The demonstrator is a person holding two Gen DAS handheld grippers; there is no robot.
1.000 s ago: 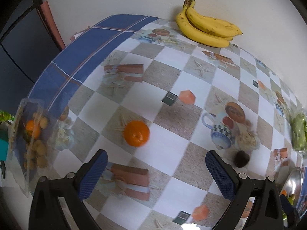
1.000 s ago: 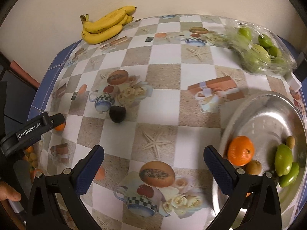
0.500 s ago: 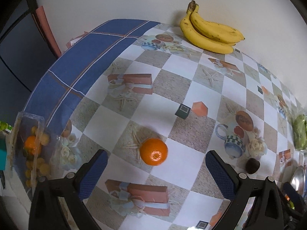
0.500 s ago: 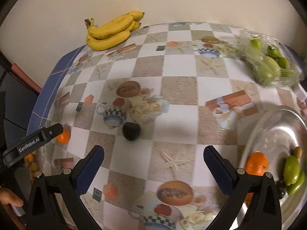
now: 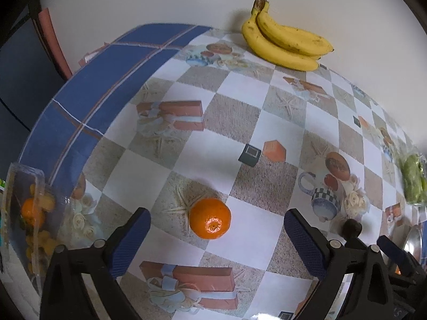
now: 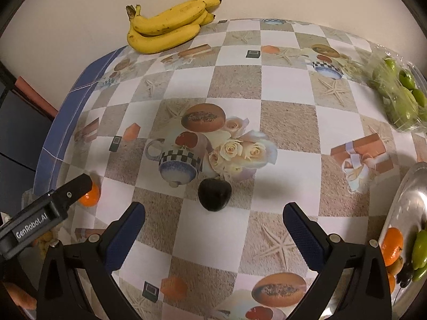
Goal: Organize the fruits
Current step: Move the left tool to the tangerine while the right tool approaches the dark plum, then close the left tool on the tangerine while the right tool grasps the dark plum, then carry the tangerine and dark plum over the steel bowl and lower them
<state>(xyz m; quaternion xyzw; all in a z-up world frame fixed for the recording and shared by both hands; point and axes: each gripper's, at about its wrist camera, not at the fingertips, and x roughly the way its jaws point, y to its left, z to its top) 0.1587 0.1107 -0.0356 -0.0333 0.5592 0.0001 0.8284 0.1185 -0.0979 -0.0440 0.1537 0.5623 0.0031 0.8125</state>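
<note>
An orange (image 5: 210, 218) lies on the patterned tablecloth just ahead of my open, empty left gripper (image 5: 217, 229), between its fingers' line. A small dark fruit (image 6: 214, 194) lies just ahead of my open, empty right gripper (image 6: 213, 225); it also shows in the left wrist view (image 5: 352, 227). The left gripper (image 6: 64, 200) shows at the left of the right wrist view, over the orange (image 6: 90, 196). A silver plate (image 6: 405, 194) at the right holds an orange (image 6: 391, 245) and green fruits (image 6: 420, 248).
A bunch of bananas (image 5: 285, 44) lies at the back by the wall, also in the right wrist view (image 6: 168, 26). A plastic bag of green fruits (image 6: 397, 96) sits at the back right. A clear box with small orange fruits (image 5: 29, 213) stands at the table's left edge.
Both grippers have moved forward and closer to the table. The orange now sits between the left fingers' line, and the dark fruit has come near the right gripper. Both stay open.
</note>
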